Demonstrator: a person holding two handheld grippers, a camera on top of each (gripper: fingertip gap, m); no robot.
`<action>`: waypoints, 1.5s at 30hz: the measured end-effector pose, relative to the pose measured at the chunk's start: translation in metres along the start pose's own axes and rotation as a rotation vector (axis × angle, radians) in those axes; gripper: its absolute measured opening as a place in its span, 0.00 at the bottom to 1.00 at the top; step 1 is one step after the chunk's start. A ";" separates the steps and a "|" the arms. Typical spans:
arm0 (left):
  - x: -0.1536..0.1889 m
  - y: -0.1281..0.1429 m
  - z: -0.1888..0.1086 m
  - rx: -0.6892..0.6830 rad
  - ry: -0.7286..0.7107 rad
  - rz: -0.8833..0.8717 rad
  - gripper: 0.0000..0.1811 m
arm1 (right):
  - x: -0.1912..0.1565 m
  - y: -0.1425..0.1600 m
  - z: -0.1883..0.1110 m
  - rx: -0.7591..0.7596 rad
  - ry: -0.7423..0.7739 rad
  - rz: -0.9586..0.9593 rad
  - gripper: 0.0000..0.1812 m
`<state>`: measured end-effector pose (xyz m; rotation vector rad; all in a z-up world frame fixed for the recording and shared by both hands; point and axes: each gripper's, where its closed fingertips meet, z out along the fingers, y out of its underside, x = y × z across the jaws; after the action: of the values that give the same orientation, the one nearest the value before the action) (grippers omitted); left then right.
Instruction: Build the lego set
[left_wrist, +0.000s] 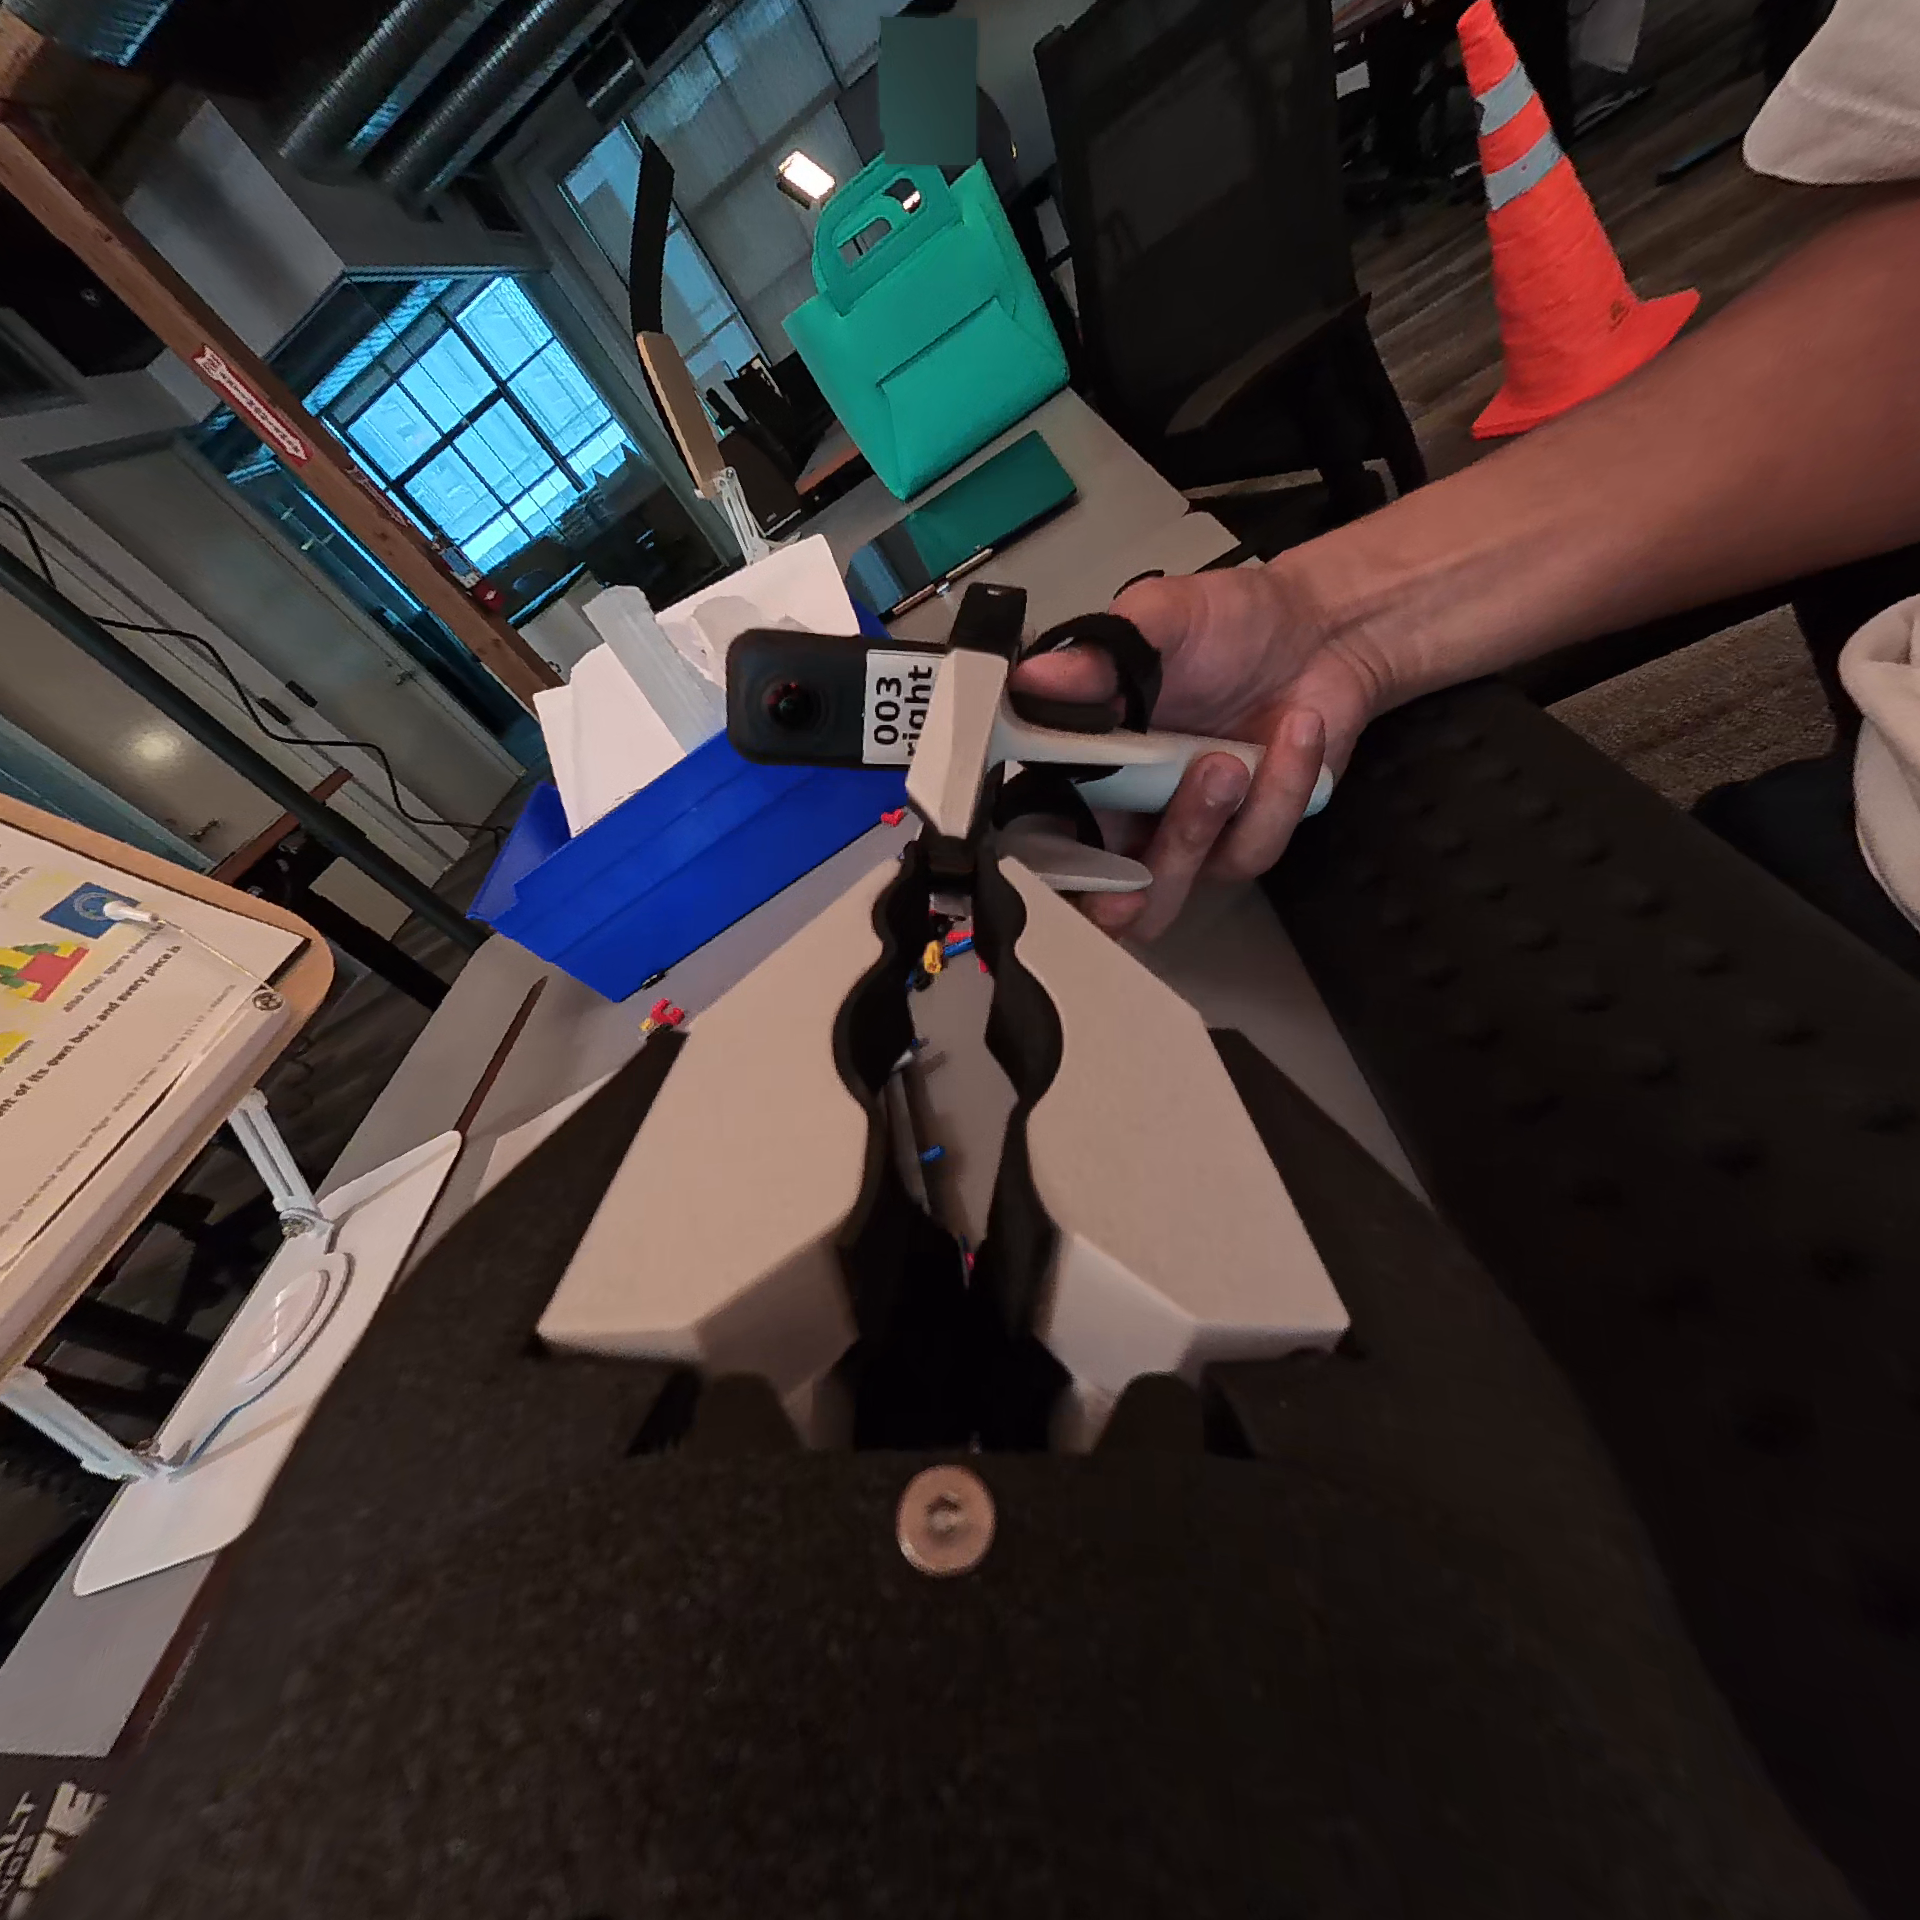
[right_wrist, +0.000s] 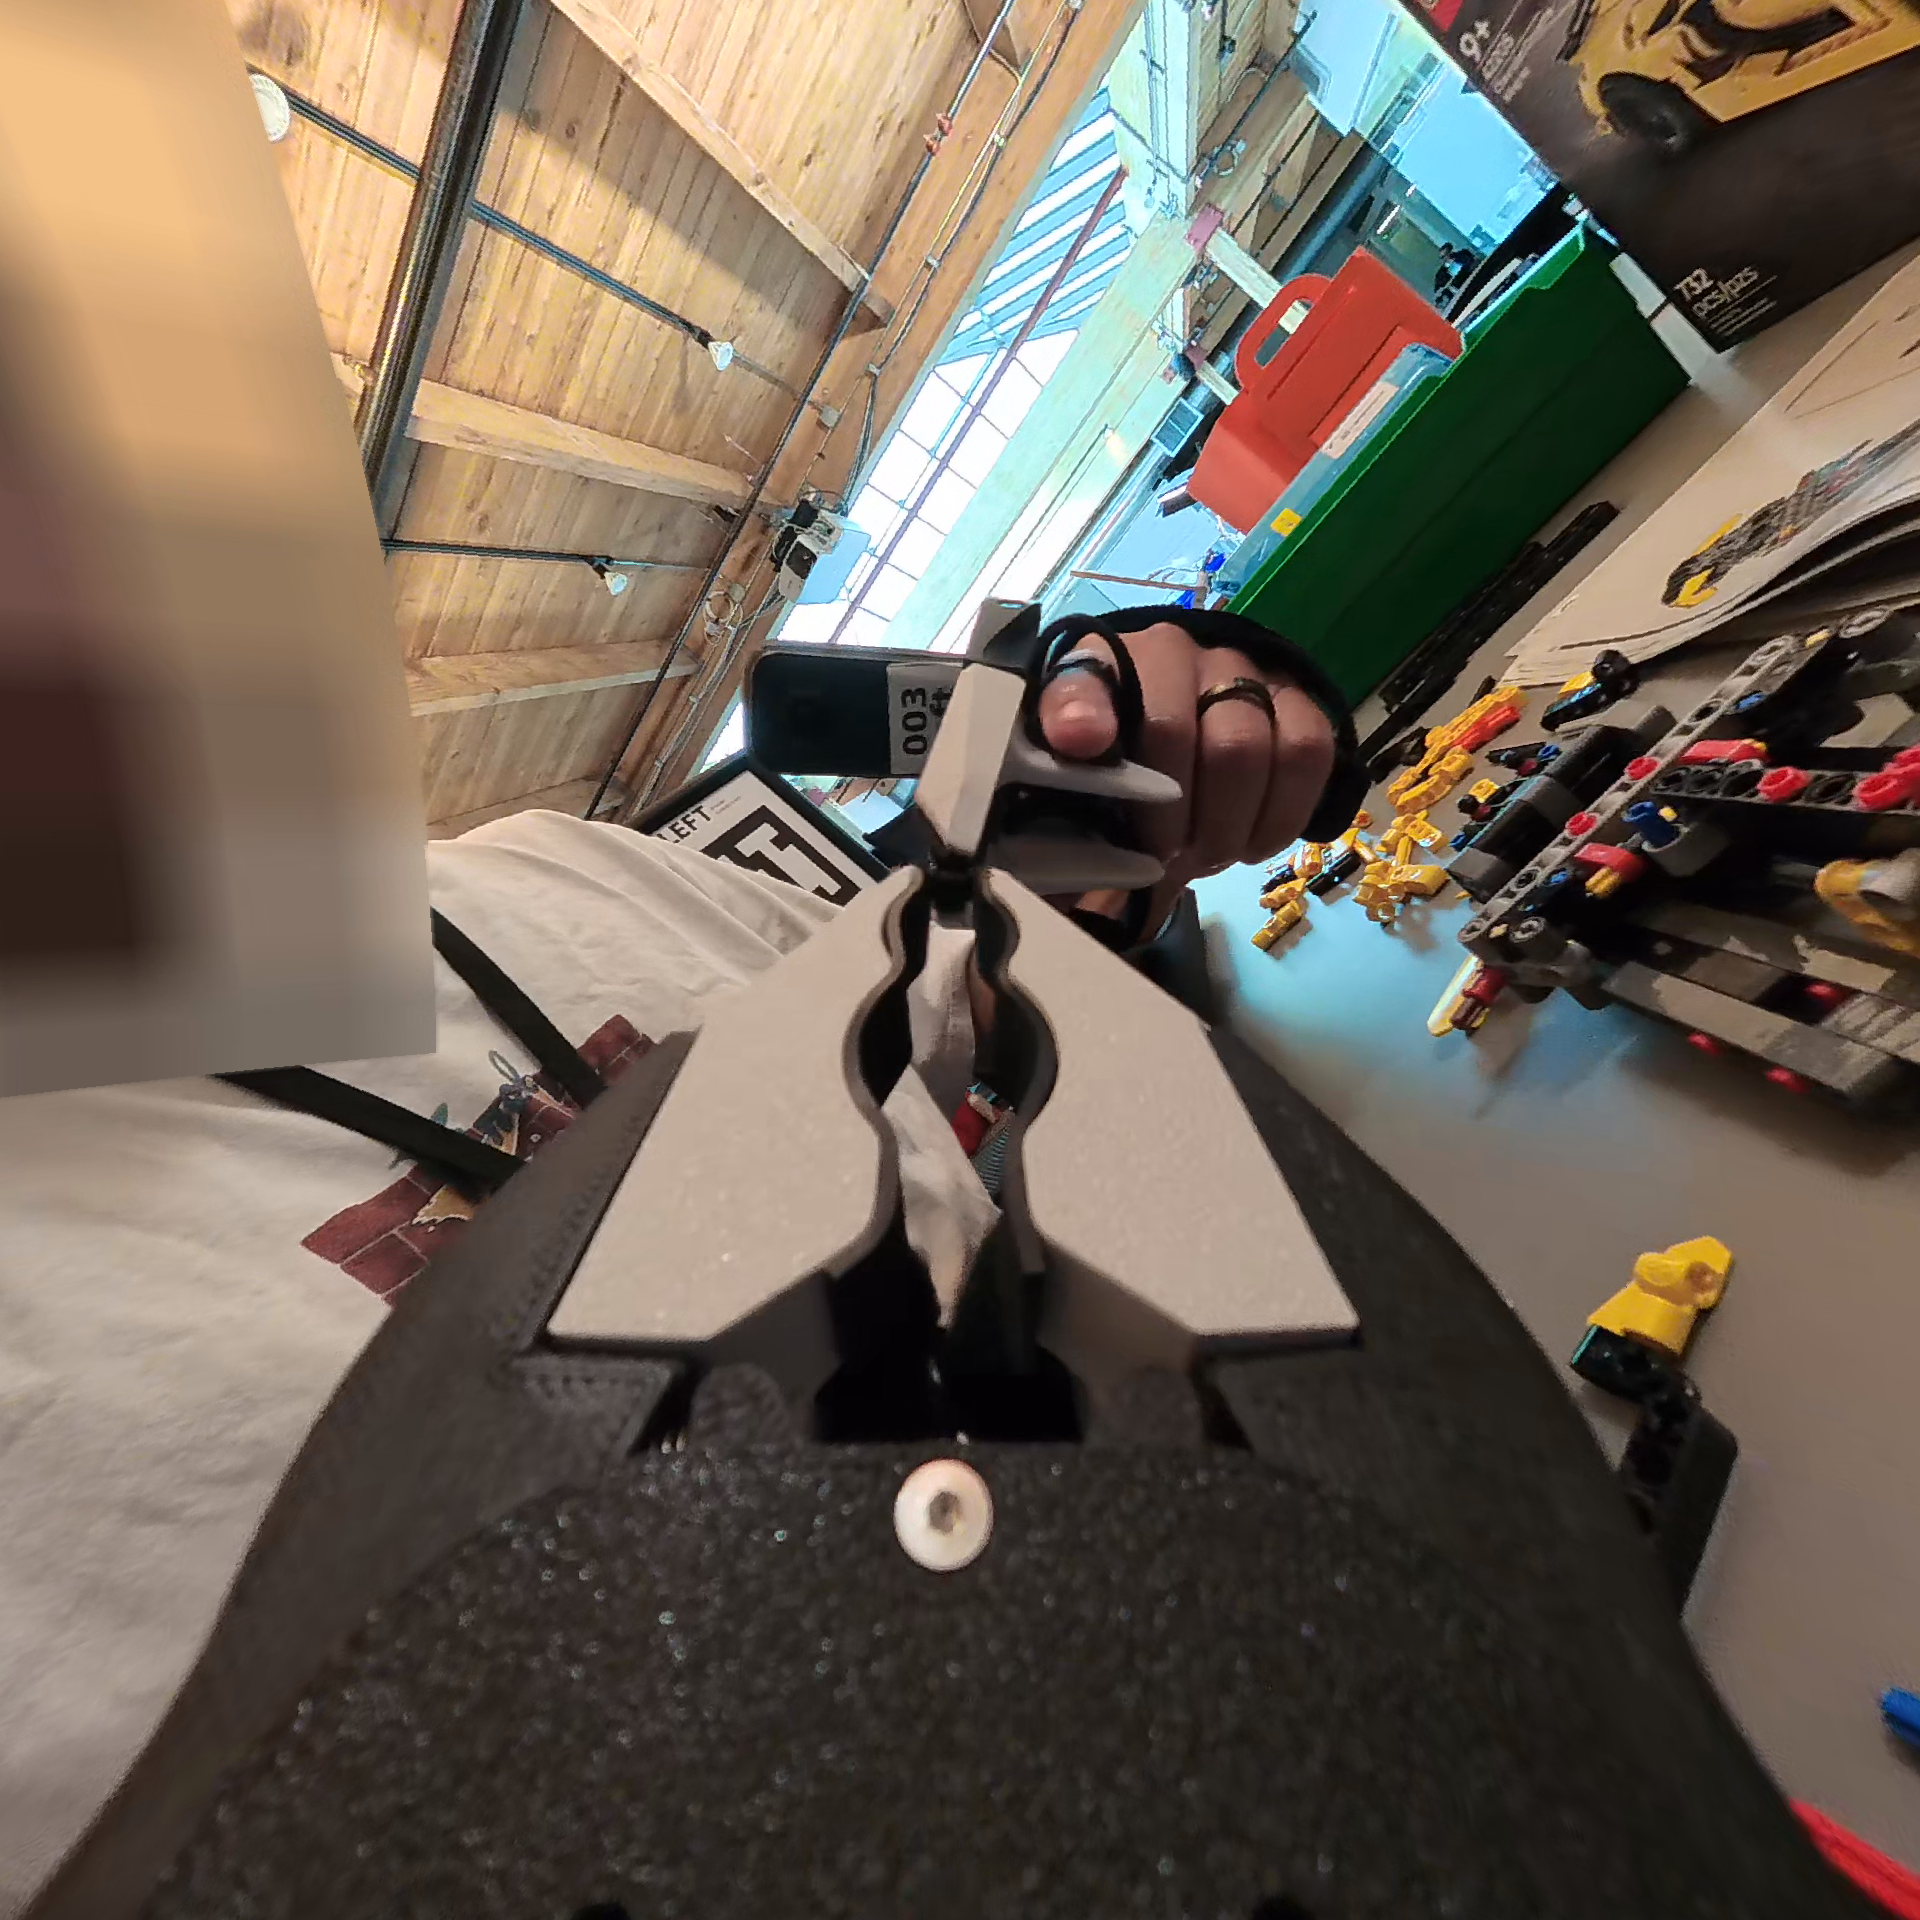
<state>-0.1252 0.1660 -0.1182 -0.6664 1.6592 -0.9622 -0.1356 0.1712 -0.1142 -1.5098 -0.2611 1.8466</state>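
Right wrist view, grey table (right_wrist: 1455, 1122) strewn with lego parts (right_wrist: 1392, 862), wooden ceiling (right_wrist: 582, 312), both jaws nearly closed

white label (left_wrist: 899, 717) on camera (left_wrist: 784, 707) | printed instruction sheet (left_wrist: 104, 997) | lettered black box (right_wrist: 1766, 197)

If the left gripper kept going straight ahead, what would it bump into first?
Most likely the right gripper. Its tips sit right at the left gripper's fingertips, nearly touching, though depth is hard to judge. They seem to pinch a small dark piece between them.
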 end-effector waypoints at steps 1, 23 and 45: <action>0.000 0.001 0.000 -0.005 -0.001 -0.005 0.04 | 0.001 0.000 0.000 0.001 0.000 0.008 0.04; -0.083 0.026 -0.055 -0.023 -0.155 -0.426 0.04 | 0.010 -0.033 -0.030 0.164 0.316 -0.416 0.10; -0.138 0.250 -0.275 -0.998 -0.789 -0.853 0.04 | 0.028 -0.034 -0.024 0.101 0.351 -0.431 0.06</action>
<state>-0.3394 0.4814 -0.2283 -2.2076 1.0017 -0.2096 -0.1014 0.2072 -0.1232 -1.5348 -0.2923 1.2207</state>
